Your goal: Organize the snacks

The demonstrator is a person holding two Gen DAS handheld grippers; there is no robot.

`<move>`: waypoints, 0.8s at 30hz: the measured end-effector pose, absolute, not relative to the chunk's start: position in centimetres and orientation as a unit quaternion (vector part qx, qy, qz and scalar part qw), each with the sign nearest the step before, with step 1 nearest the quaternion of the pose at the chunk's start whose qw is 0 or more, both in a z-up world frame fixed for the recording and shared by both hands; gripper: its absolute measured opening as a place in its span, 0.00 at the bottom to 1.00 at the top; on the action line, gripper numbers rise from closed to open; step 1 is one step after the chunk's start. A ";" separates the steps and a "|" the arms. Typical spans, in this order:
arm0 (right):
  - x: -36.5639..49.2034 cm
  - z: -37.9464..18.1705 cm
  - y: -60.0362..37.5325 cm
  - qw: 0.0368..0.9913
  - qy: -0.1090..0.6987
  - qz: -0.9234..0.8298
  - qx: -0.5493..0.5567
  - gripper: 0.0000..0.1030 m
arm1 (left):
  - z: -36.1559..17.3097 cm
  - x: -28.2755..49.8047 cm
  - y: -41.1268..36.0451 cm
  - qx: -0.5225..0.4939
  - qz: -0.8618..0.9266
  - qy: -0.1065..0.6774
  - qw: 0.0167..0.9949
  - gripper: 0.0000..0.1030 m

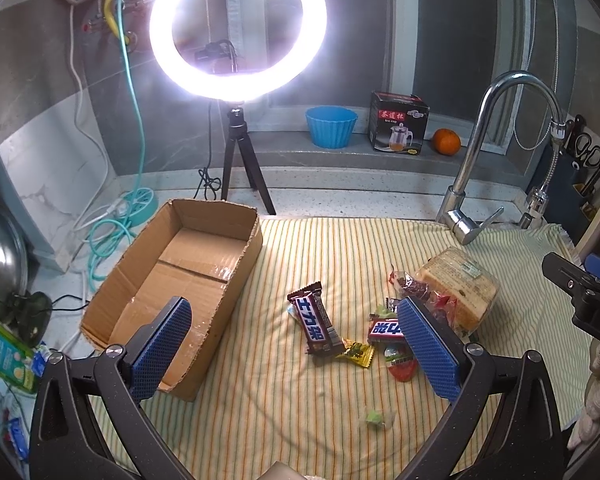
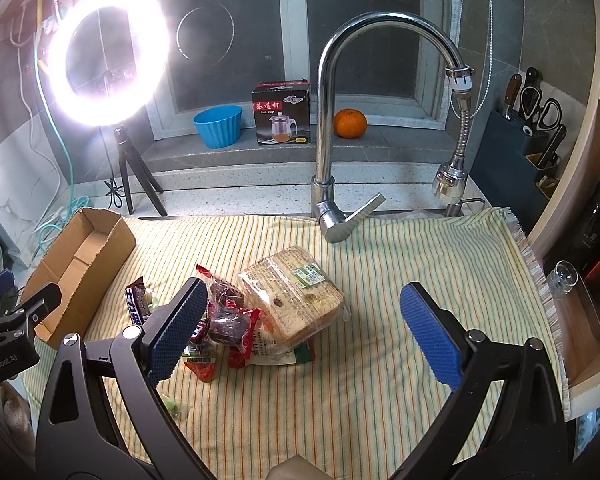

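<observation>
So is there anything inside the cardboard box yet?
No, the cardboard box shows only its bare taped floor; the snacks lie on the striped cloth.

On my striped cloth [image 1: 340, 248] I count one cardboard box [image 1: 172, 276], two Snickers bars [image 1: 315, 324], one wrapped bread loaf [image 2: 294, 292], several small candies [image 1: 356, 354], and, on the sill, one blue bowl [image 2: 219, 125], one tea-cup carton [image 2: 282, 114] and one orange [image 2: 350, 123].

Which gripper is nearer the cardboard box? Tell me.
Left. The left gripper has one finger over the cardboard box; the right gripper hangs farther off, by the wrapped bread.
</observation>
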State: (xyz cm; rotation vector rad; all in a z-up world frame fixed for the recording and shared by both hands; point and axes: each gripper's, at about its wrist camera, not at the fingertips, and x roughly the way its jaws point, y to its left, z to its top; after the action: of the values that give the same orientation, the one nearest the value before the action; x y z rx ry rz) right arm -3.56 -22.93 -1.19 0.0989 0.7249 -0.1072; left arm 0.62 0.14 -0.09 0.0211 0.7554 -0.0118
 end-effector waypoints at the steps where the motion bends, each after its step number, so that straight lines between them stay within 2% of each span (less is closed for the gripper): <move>1: -3.6 -1.2 -22.9 0.932 0.354 -0.052 0.049 0.97 | -0.1 0.6 0.1 0.010 -0.006 0.369 0.929 0.99; 24: -3.4 -1.4 -23.0 0.932 0.355 -0.052 0.048 0.97 | 0.0 0.9 -0.4 0.012 -0.010 0.369 0.929 0.99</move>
State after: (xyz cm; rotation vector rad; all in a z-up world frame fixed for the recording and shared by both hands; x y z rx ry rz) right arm -3.37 -22.99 -1.35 0.0988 0.7268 -0.1071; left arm 0.86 -0.42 -0.01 0.0242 0.7565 -0.0210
